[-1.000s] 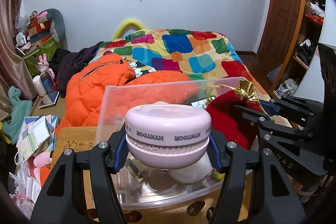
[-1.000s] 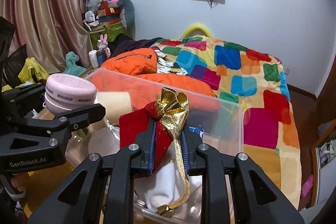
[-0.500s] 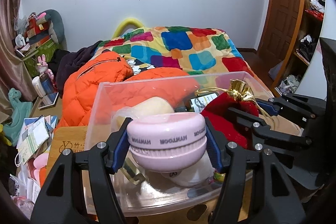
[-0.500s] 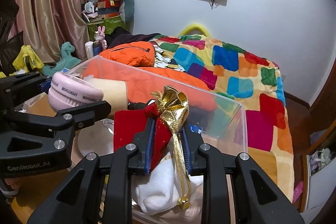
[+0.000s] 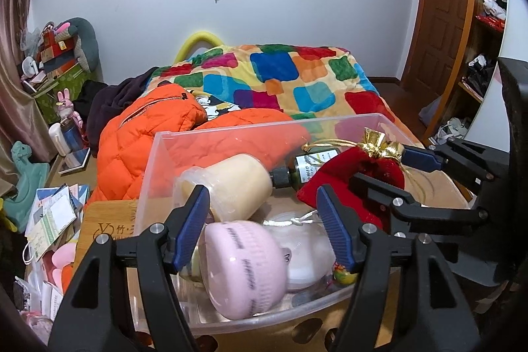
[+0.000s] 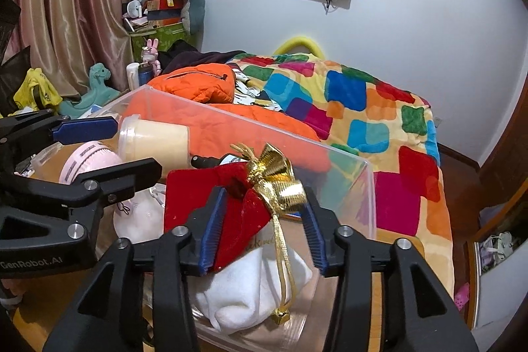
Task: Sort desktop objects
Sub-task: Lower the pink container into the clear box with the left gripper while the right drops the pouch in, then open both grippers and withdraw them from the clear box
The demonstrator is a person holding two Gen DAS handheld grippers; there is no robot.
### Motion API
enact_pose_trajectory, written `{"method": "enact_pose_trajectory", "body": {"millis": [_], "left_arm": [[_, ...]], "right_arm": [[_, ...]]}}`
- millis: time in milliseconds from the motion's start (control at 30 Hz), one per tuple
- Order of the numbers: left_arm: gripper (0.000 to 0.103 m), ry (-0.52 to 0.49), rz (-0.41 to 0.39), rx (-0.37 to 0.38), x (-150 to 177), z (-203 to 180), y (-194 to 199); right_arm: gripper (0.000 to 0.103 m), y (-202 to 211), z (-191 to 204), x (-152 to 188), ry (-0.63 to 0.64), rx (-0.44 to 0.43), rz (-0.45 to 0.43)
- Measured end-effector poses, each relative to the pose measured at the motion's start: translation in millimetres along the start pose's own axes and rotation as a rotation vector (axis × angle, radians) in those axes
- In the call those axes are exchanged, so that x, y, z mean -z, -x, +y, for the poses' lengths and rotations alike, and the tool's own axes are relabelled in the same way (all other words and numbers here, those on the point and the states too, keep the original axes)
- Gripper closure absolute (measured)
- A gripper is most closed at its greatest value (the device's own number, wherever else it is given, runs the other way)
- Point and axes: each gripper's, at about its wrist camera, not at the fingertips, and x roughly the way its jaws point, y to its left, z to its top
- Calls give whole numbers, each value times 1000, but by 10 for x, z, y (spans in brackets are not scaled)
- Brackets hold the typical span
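Note:
A clear plastic bin [image 5: 231, 134] stands on the wooden desk. My left gripper [image 5: 264, 213] is open above it. The pink round case [image 5: 244, 266] lies tilted and motion-blurred in the bin under the jaws, free of them; it also shows in the right wrist view [image 6: 89, 162]. My right gripper [image 6: 260, 220] is open over the bin's right side. The red velvet pouch [image 6: 211, 197] with a gold ribbon [image 6: 280, 180] lies between its jaws on a white cloth [image 6: 244, 289]; the left pad seems to touch it. The pouch also shows in the left wrist view [image 5: 349, 177].
The bin also holds a cream jar [image 5: 231, 183], a dark green bottle [image 5: 310, 167] and a white pouch [image 5: 303, 249]. Behind it are an orange jacket [image 5: 148, 134] and a bed with a colourful quilt [image 5: 290, 81]. Papers and toys [image 5: 46, 220] clutter the left.
Both grippers went down to the bin and opened. The pink case dropped out of the left jaws into the bin. The red pouch came loose from the right jaws and rests on the white cloth.

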Motion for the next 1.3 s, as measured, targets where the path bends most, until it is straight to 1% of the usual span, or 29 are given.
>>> {"method": "enact_pose_trajectory", "body": {"millis": [100, 200, 267, 400, 433, 500, 567, 667, 700, 767, 833, 900, 1167, 1300], "left_arm": [[30, 3, -13, -6, -8, 12, 49], [29, 8, -18, -7, -6, 23, 94], [24, 15, -22, -15, -11, 36, 122], [19, 24, -33, -18, -13, 65, 205], [15, 25, -36, -20, -13, 69, 228], [11, 31, -42, -21, -13, 74, 272], [10, 39, -46, -12, -13, 91, 318], [7, 53, -45, -11, -18, 117, 373], [6, 57, -43, -16, -20, 123, 389], [6, 57, -42, -35, -9, 138, 433], [5, 51, -50, -61, 12, 137, 486], [4, 48, -58, -72, 43, 141, 543], [3, 84, -56, -66, 189, 189, 748], [3, 97, -55, -67, 285, 198, 841]], "right_arm": [[54, 39, -9, -2, -3, -5, 1], [52, 89, -5, -8, 1, -3, 0], [50, 136, 11, -10, 10, 5, -5], [37, 239, 53, -18, 22, 23, -24], [34, 264, 60, -21, 25, 29, -30], [31, 324, 69, -19, 30, 38, -40], [30, 382, 78, -17, 34, 45, -45], [19, 449, 84, -14, 31, 55, -47], [17, 478, 85, -9, 28, 63, -50], [14, 532, 91, -1, 25, 75, -58], [6, 589, 102, 11, 22, 83, -60], [1, 640, 112, 41, 21, 94, -67], [1, 856, 269, 187, 53, 108, -77], [1, 1000, 333, 288, 49, 108, -92]]}}
